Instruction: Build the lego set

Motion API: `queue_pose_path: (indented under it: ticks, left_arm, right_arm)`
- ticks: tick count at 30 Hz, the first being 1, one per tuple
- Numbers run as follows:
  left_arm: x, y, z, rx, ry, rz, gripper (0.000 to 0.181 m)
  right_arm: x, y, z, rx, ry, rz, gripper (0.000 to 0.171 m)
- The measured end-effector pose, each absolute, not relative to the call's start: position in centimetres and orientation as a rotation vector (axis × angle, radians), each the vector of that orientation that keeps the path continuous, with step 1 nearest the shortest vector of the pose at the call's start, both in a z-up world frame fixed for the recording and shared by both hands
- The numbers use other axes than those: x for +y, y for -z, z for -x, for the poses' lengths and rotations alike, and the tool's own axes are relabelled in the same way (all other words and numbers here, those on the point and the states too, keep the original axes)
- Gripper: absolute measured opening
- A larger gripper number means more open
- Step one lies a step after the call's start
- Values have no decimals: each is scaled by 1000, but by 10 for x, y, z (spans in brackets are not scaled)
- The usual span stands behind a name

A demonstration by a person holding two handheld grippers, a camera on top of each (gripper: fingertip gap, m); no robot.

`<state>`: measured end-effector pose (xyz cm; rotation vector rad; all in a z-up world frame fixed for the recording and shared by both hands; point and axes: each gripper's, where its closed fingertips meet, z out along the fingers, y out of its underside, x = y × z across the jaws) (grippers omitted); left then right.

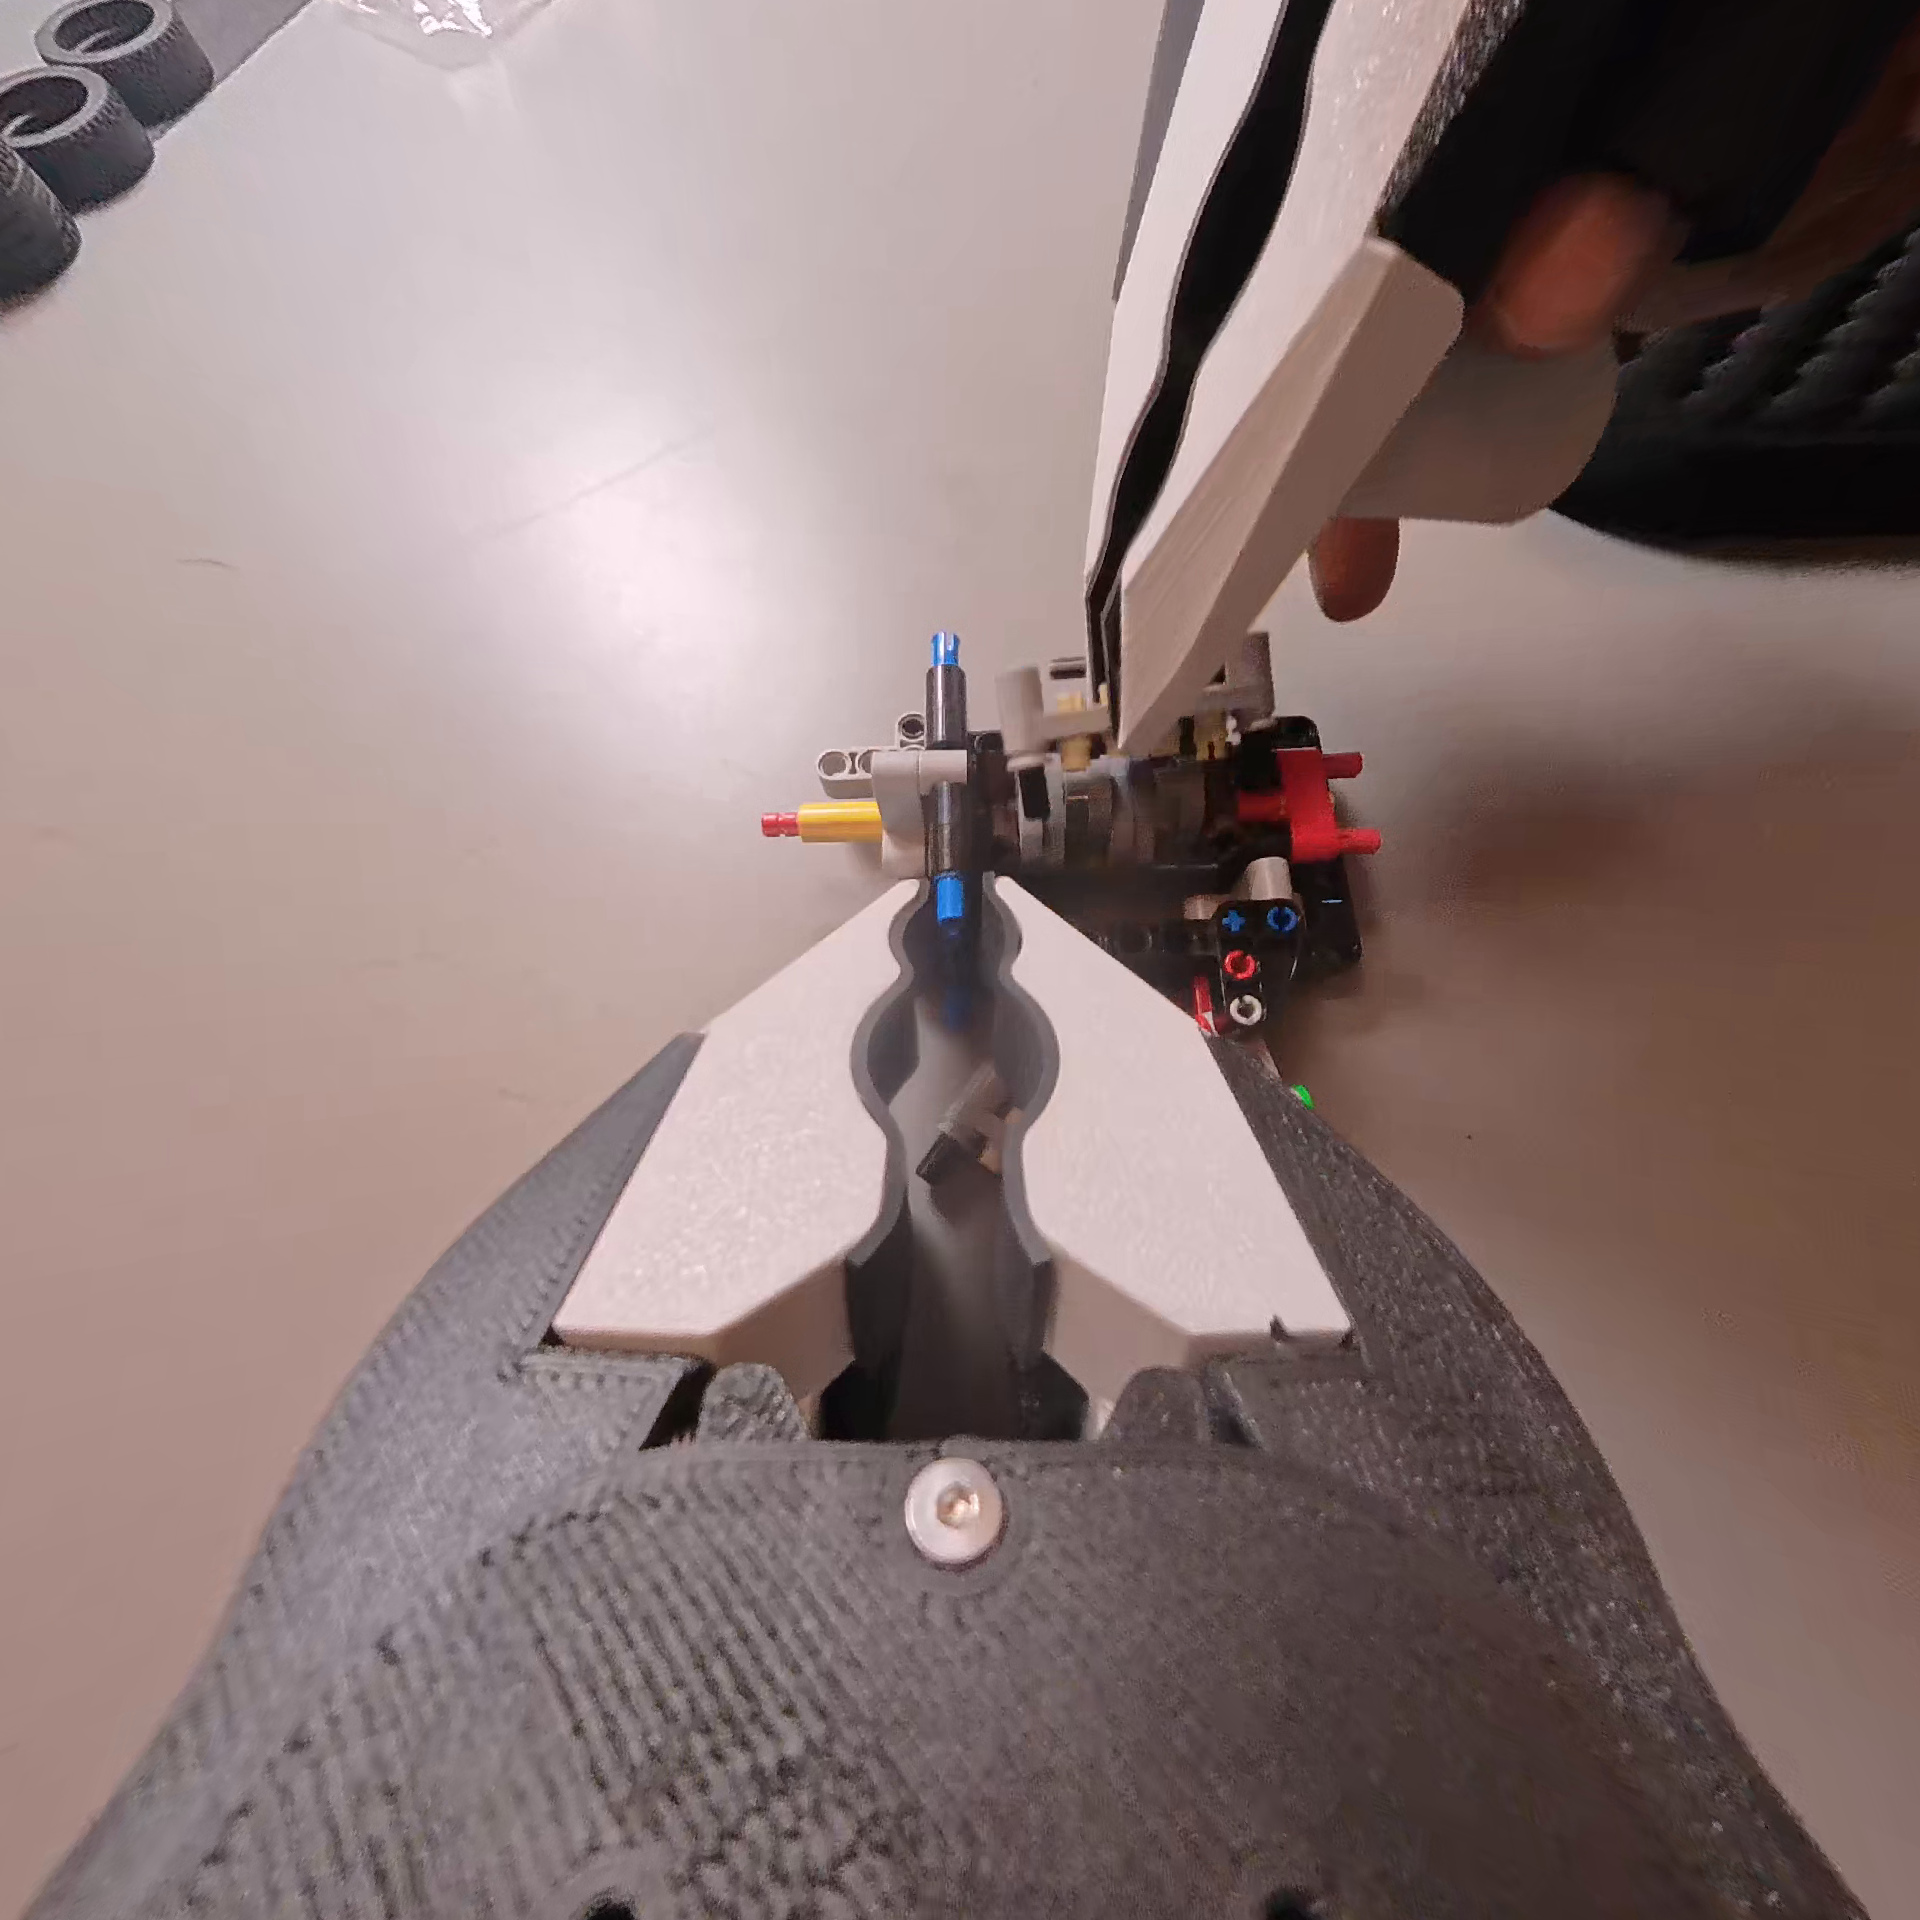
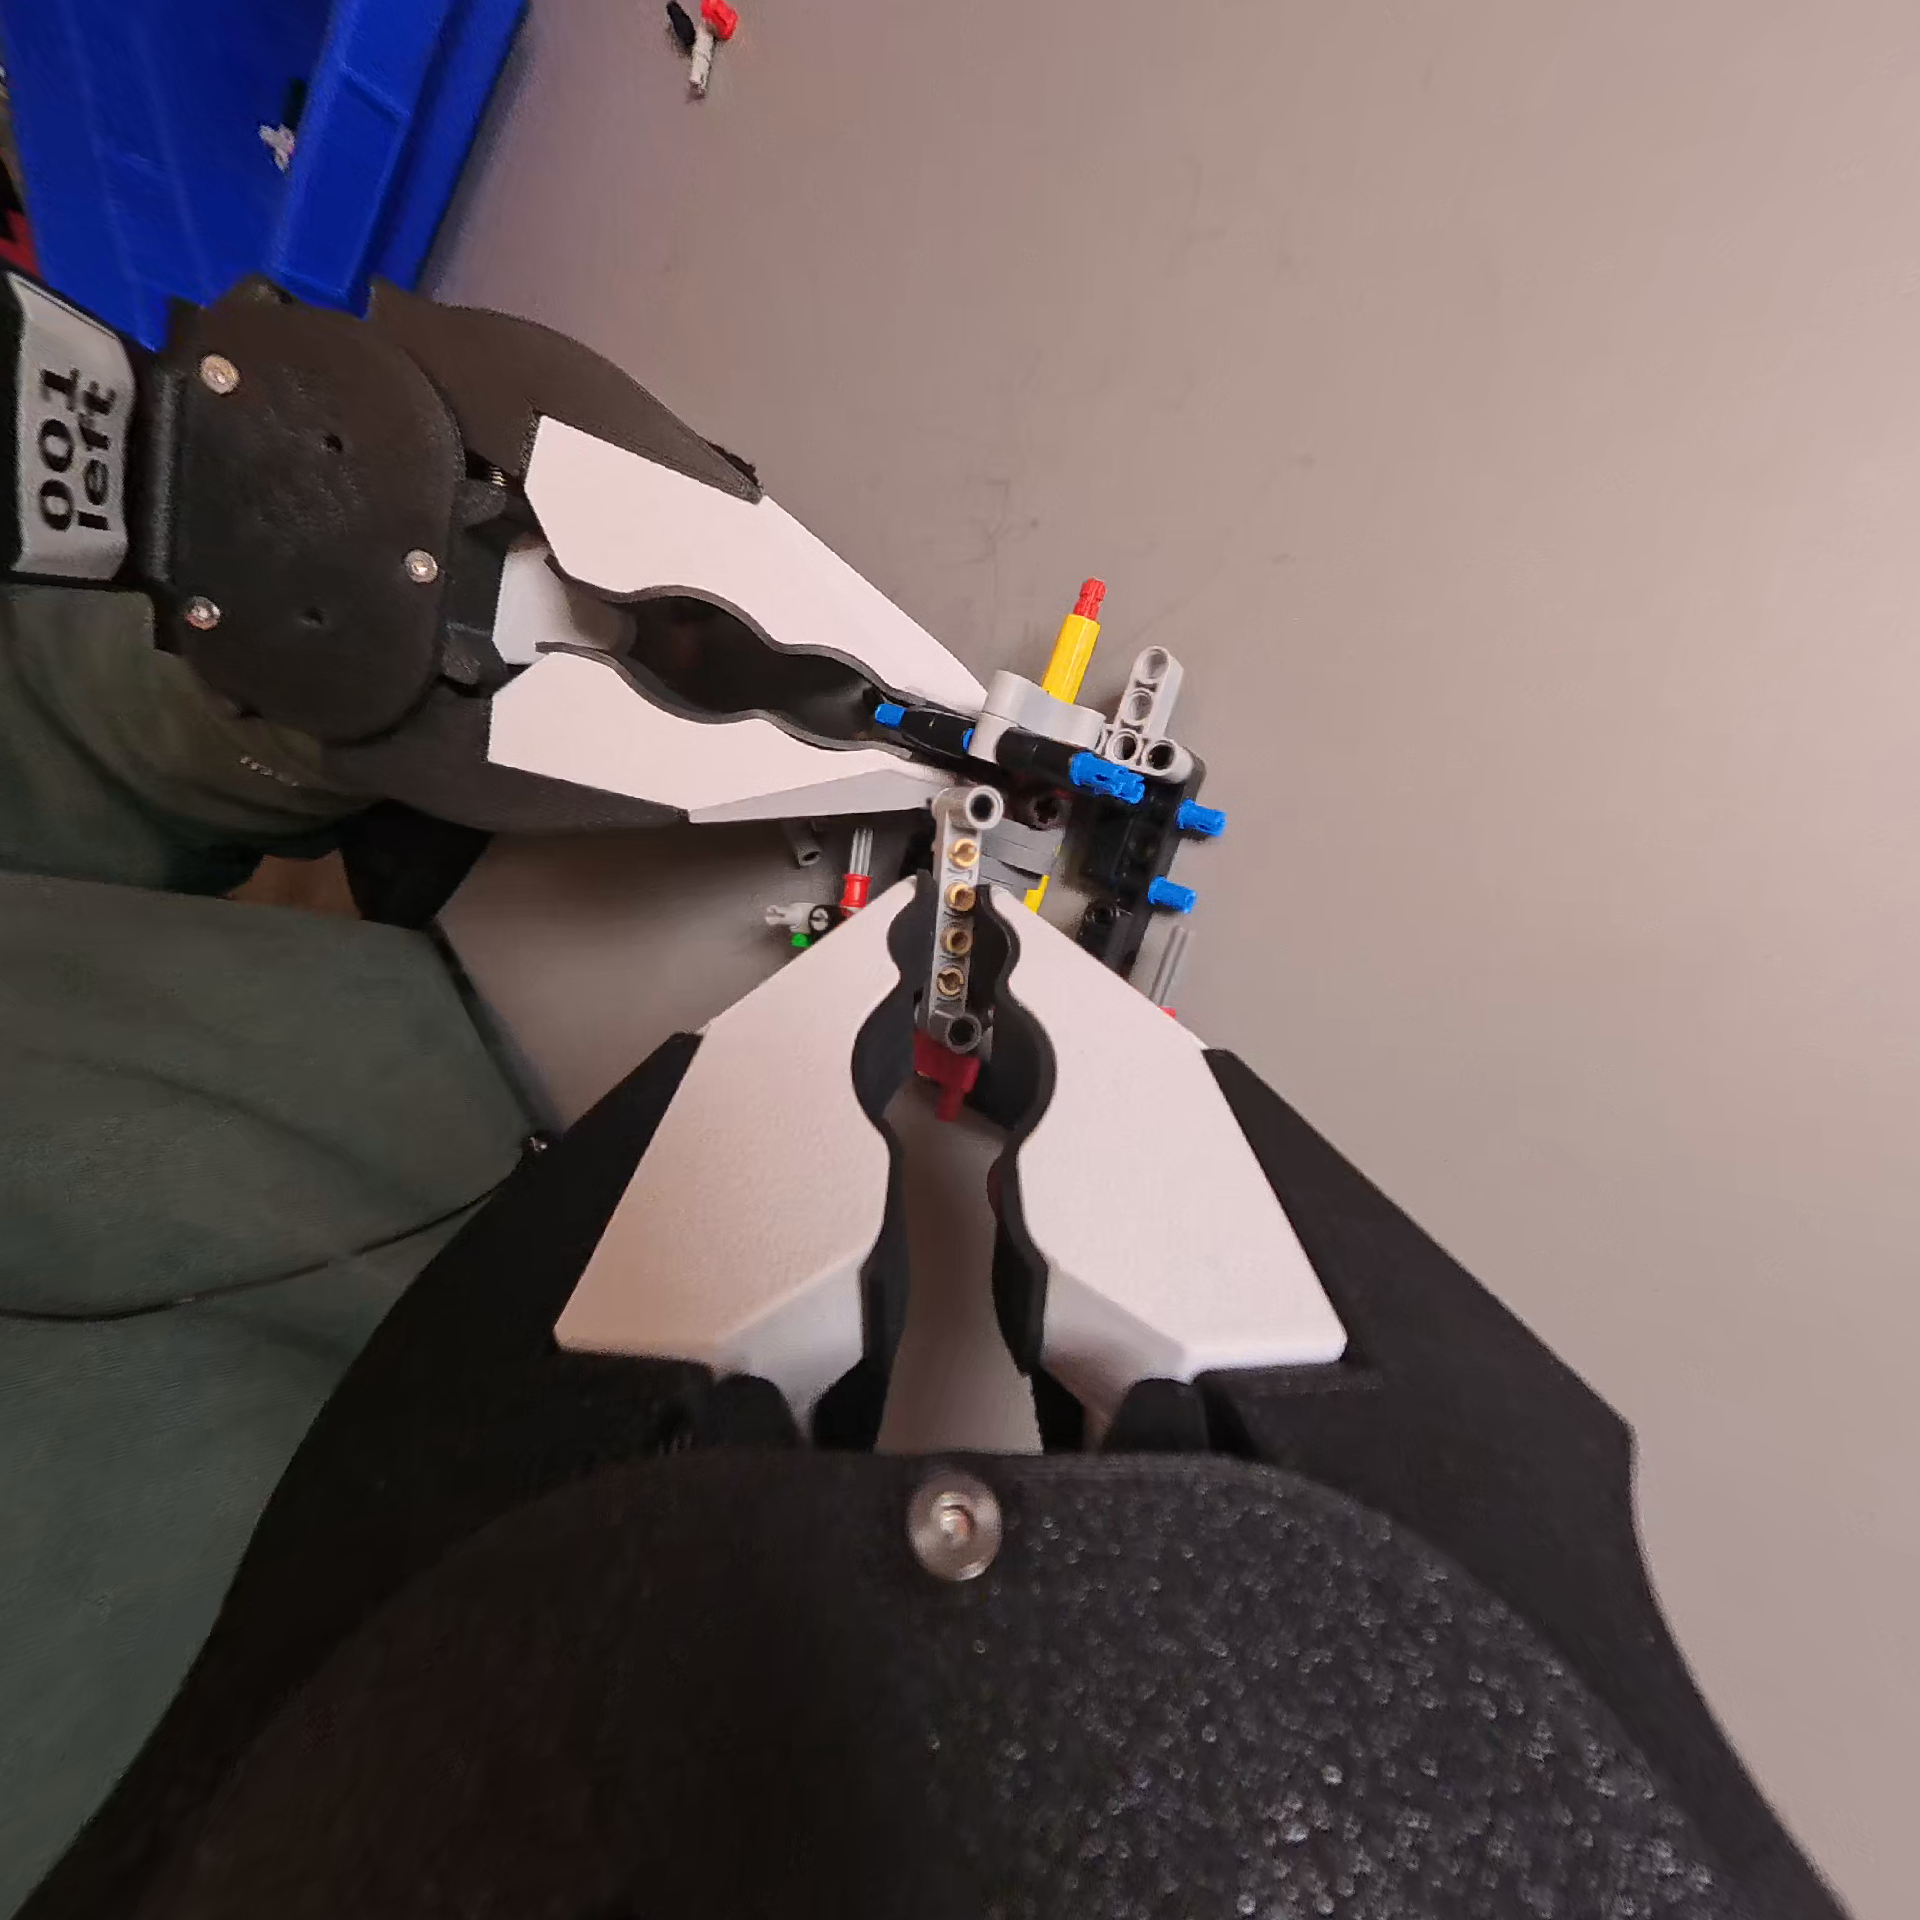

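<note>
A pale beige table (image 1: 436, 582) fills the left wrist view, with black rubber tyres (image 1: 73, 135) waiting unused at its far left corner. Near the middle sits the half-built lego model (image 1: 1122, 821), a dense knot of grey, black and red parts. The left hand-held gripper (image 1: 954, 914) is closed narrow on a black rod with blue ends (image 1: 948, 790) that passes through a grey connector on the model's left side. The right hand-held gripper (image 1: 1164, 717) comes down from above onto the model's top, a person's fingers (image 1: 1351, 566) behind it.

In the right wrist view the same table (image 2: 1507, 520) runs back to a blue bin (image 2: 260, 135), with a few loose small pieces (image 2: 701, 42) near it. The right hand-held gripper (image 2: 956, 904) is pinched on a grey beam with tan pins (image 2: 958, 914) standing on the model (image 2: 1132, 831). The left hand-held gripper (image 2: 935, 748) reaches in from the left.

By the look of it, the core is together; the wheels and loose pieces remain, so much of the build seems left.
</note>
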<state>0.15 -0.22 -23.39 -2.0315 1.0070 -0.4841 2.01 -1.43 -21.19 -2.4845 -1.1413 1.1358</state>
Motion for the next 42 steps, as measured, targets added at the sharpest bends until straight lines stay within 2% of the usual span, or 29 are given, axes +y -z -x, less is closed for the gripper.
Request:
queue_pose_path:
  ticks: [12,42]
  left_arm:
    - [-9,234,-3,999,528,2025,6]
    - [-10,234,-2,976,550,2031,6]
  right_arm:
    - [-6,219,-32,-939,-1236,2520,5]
    - [-8,219,-31,-903,-1246,2521,6]
